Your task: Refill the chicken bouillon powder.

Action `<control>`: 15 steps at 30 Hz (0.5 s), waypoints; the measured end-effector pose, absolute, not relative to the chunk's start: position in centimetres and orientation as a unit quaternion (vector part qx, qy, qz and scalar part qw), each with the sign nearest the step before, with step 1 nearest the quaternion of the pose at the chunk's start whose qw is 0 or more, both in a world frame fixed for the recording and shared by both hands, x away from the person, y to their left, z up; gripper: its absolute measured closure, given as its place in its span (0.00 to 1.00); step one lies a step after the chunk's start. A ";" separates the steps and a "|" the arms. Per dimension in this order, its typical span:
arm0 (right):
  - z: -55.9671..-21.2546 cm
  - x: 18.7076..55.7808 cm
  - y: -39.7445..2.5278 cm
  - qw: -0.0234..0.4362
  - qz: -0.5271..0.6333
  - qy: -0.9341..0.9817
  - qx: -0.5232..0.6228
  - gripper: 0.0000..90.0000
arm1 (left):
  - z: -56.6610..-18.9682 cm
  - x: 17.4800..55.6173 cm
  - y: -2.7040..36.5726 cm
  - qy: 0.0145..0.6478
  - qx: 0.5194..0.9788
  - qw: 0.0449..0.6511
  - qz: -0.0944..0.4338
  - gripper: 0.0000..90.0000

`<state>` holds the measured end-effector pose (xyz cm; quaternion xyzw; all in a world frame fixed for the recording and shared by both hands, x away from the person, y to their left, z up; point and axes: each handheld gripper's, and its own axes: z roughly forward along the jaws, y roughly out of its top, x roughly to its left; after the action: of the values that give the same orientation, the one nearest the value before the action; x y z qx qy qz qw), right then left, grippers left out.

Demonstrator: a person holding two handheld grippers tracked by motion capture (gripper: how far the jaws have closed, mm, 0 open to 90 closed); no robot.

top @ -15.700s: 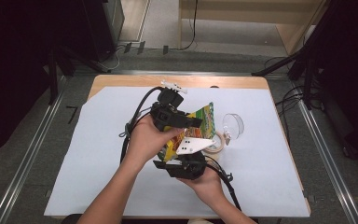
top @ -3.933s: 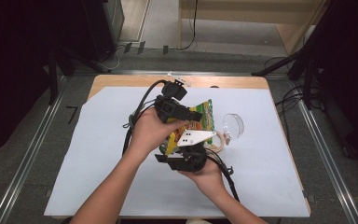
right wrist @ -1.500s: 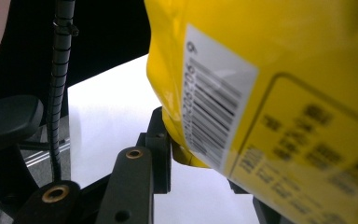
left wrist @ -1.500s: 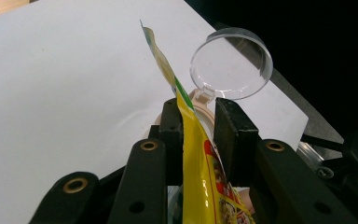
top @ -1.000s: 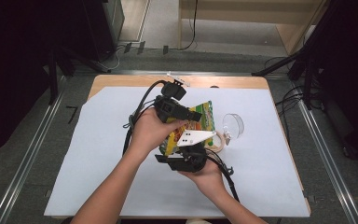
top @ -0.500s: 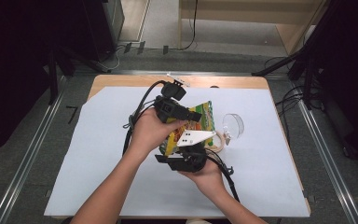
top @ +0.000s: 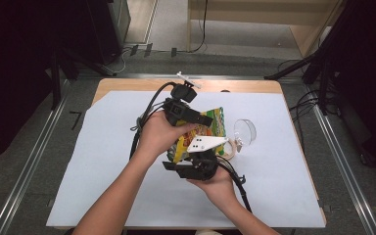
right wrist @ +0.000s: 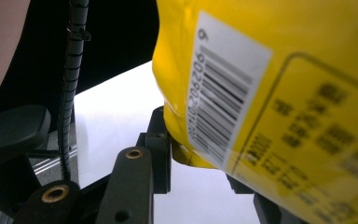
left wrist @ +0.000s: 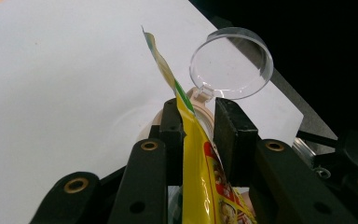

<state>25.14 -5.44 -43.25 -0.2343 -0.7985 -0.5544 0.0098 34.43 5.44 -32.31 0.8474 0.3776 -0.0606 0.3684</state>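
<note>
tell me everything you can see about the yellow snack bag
The yellow snack bag is a glossy, crinkly foil-like pouch with green, red and printed graphics and a white barcode panel on one face. It is held up off the white table cover, between the left gripper and the right gripper. Each gripper's jaws pinch an edge of it. A clear round lid lies behind it.
</note>
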 end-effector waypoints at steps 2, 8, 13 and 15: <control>-43.3 25.1 -5.4 0.011 -0.554 -0.799 -0.235 0.76 | -32.4 34.5 5.5 0.379 0.848 0.366 -0.061 0.82; -43.4 25.1 -5.4 0.006 -0.552 -0.800 -0.234 0.76 | -32.3 34.3 5.3 0.375 0.849 0.367 -0.056 0.82; -43.4 25.2 -5.4 0.003 -0.551 -0.801 -0.233 0.76 | -32.3 34.2 5.2 0.374 0.850 0.368 -0.052 0.82; -43.4 25.2 -5.4 0.003 -0.550 -0.802 -0.233 0.76 | -32.3 34.2 5.2 0.373 0.850 0.368 -0.052 0.82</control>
<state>25.16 -5.44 -43.38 -0.2331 -0.8017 -0.5504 0.0033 34.16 5.23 -32.29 0.8503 0.3728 -0.0519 0.3678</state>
